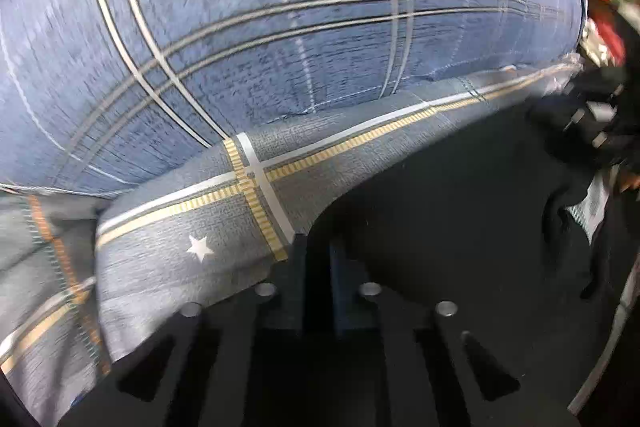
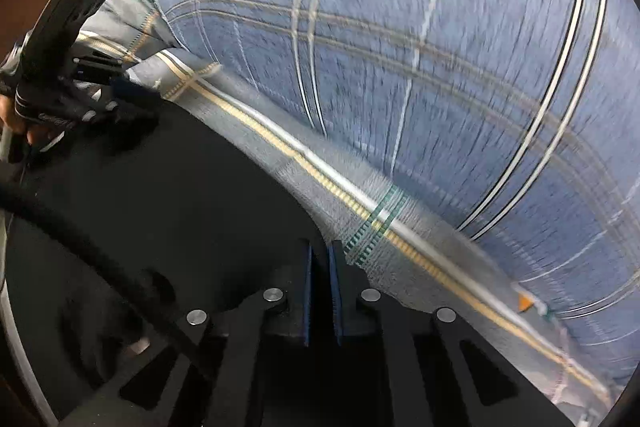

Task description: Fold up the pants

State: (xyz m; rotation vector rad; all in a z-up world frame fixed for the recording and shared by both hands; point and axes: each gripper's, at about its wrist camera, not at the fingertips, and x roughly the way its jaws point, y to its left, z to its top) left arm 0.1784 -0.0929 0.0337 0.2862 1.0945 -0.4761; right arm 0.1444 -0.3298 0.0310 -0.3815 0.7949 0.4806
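Black pants [image 1: 448, 203] lie on the bed and fill the lower right of the left wrist view. They also fill the lower left of the right wrist view [image 2: 168, 195]. My left gripper [image 1: 318, 247] is shut on the pants' far edge, with black cloth between its fingers. My right gripper [image 2: 320, 251] is shut on the same edge, its blue pads pressed on black cloth. The right gripper shows at the right edge of the left wrist view [image 1: 592, 115]. The left gripper shows at the left of the right wrist view [image 2: 76, 87].
A grey sheet [image 1: 224, 227] with yellow and white stripes and a star lies under the pants. Behind it rises a blue plaid duvet [image 1: 280, 7], also in the right wrist view [image 2: 400, 67]. A black cable [image 2: 80, 239] crosses the pants. Red clutter [image 1: 604, 27] sits at the far right.
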